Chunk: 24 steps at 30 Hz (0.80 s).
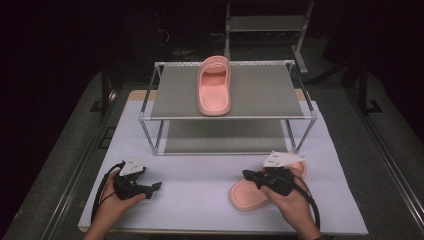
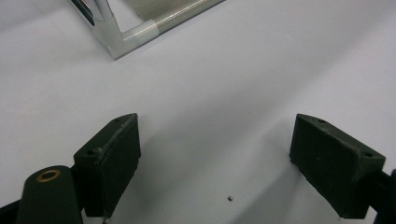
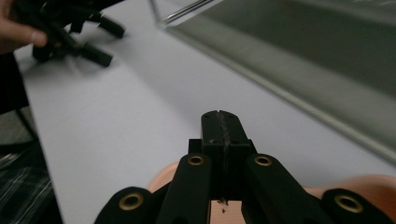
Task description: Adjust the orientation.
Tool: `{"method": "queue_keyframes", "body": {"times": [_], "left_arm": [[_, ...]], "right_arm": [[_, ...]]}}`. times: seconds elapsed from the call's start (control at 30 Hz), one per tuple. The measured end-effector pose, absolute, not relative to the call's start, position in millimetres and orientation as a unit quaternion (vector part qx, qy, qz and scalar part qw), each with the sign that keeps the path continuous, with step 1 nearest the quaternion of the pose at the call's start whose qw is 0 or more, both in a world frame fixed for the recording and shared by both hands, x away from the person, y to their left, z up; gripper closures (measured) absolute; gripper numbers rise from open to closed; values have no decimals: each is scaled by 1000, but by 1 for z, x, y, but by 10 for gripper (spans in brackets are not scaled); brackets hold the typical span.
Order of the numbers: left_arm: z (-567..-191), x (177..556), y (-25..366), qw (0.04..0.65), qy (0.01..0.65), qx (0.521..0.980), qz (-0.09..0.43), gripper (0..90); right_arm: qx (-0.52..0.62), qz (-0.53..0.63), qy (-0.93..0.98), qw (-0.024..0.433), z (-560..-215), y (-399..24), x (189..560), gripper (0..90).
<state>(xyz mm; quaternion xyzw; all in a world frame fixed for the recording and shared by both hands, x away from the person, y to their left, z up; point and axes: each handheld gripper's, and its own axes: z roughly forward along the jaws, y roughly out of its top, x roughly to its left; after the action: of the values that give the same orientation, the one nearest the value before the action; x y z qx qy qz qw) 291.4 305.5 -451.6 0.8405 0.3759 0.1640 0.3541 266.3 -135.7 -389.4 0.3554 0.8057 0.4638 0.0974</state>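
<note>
Basically the right gripper (image 1: 248,174) is hovering directly over the loose pink slipper (image 1: 248,196) on the white sheet (image 1: 200,195), jaws pressed flat together with nothing between them; the right gripper view is showing the two black pads meeting in a seam (image 3: 220,133) and pink slipper peeking out under the linkage. So that slipper is lying right below and slightly behind the tool tip, toward the person, not ahead of it. Its long axis is running diagonally in the high view, from near-left up to far-right, with the far end tucked under the hand and the grey plate. The gripper is pointing left across the table, roughly crossing that axis rather than lining up with it.

The left gripper (image 1: 156,186) is sitting well apart on the near-left of the sheet, jaws standing wide over bare sheet, nothing held; the left gripper view is catching the near-left foot of the metal rack (image 2: 122,38) just ahead of it. The right hand is clearly the nearer one.

The matching slipper on the rack's top shelf (image 1: 215,86) is lying lengthwise, front to back. Judging from that, the loose one is probably going next to it, so the right jaws are needing to part and drop onto a side edge first.
</note>
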Motion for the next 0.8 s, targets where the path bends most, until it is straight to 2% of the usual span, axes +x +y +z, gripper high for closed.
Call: {"method": "queue_keyframes", "body": {"times": [0.1,0.2,0.23,0.3,0.37,0.53,0.8], "left_arm": [[-452,291,305,354,376,841,164,154],[-452,291,305,354,376,841,164,154],[-452,291,305,354,376,841,164,154],[-452,292,305,354,376,841,164,154],[-452,292,305,354,376,841,163,153],[-452,292,305,354,376,841,163,153],[-452,292,305,354,376,841,163,152]], "right_arm": [[388,467,782,140,-382,-175,275,900],[406,463,771,158,-382,-194,278,900],[433,454,757,182,-385,-219,283,900],[444,450,752,190,-387,-229,285,900],[488,432,728,212,-397,-265,293,900],[527,405,719,202,-419,-293,301,900],[526,390,734,178,-430,-285,307,900]]}}
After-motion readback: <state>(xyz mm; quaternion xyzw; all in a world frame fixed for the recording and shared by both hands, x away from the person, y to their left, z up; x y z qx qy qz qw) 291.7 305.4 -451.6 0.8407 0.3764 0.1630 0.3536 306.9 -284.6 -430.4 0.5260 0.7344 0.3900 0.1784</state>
